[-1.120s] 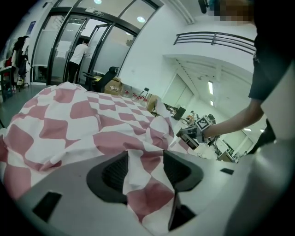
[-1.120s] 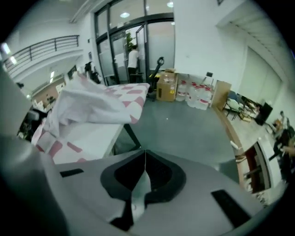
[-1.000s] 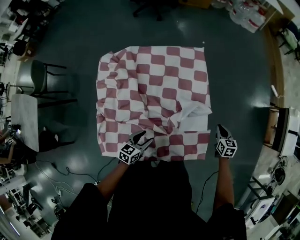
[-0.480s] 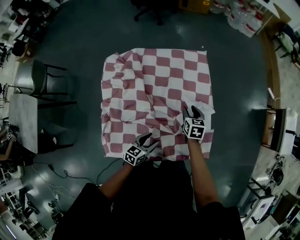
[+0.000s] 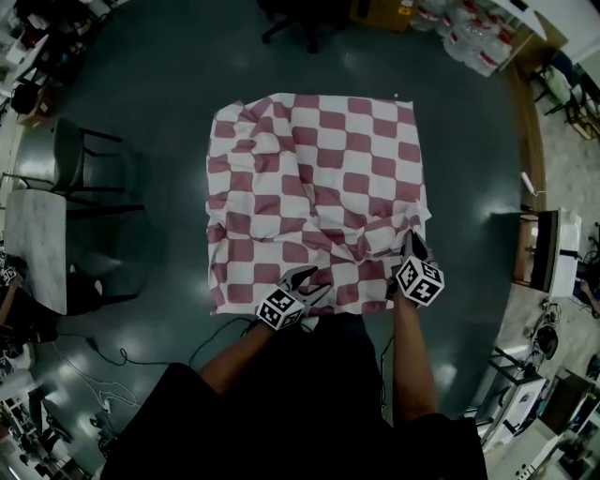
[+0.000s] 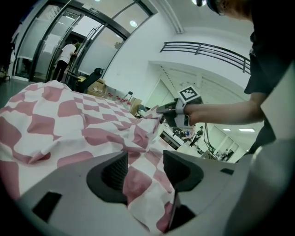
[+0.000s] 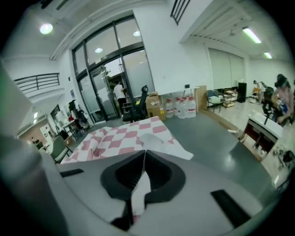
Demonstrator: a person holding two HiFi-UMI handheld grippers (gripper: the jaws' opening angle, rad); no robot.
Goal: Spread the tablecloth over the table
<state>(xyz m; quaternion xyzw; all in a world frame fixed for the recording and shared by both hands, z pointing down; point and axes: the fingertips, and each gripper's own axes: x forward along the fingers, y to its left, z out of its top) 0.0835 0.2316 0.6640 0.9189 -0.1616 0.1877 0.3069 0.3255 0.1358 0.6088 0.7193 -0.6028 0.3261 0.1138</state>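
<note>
A red-and-white checked tablecloth [image 5: 319, 178] covers the table, wrinkled, with a raised fold near the near right corner. My right gripper [image 5: 412, 242] is at that corner. Its jaws have just closed, and it is shut on a white strip of the tablecloth [image 7: 120, 136], which is pinched in the right gripper [image 7: 144, 159]. My left gripper [image 5: 313, 282] rests at the near edge, left of centre. Seen in its own view, the left gripper [image 6: 145, 170] is open, with loose tablecloth [image 6: 69, 120] lying between the jaws. The right gripper [image 6: 168, 110] also shows there, beyond the fold.
A dark chair [image 5: 66, 155] and a white side table [image 5: 37, 248] stand on the left. An office chair [image 5: 291, 19] and water bottles [image 5: 478, 42] are at the far side. A cabinet [image 5: 548, 253] stands right. Cables [image 5: 122, 356] trail on the floor.
My right gripper went from beside the table's right edge onto the folded flap, took hold of it and drew it toward the near right corner. The left gripper shifted slightly right.
</note>
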